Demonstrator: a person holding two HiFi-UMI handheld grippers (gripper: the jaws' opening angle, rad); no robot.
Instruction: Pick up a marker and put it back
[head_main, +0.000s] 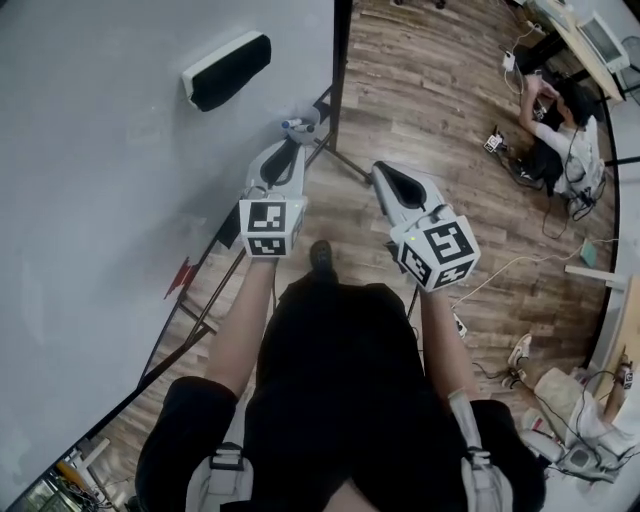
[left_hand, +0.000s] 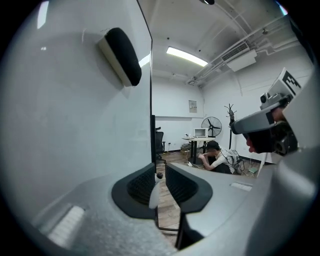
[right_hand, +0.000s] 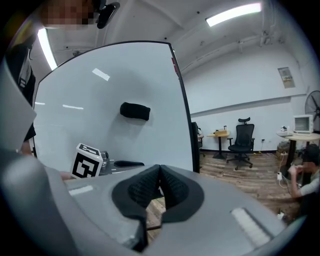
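Note:
A white marker with a blue cap lies at the whiteboard's lower right corner, right at the tips of my left gripper. In the left gripper view the marker stands between the jaws of the left gripper. It lies against the left pad, and a strip of floor shows between it and the right pad. My right gripper hovers over the wooden floor to the right of the board. In its own view the right gripper's pads meet with nothing between them.
A black eraser sticks to the whiteboard above the left gripper. The board's frame legs run across the floor. A person sits on the floor at the far right among cables and devices. An office chair and desks stand further off.

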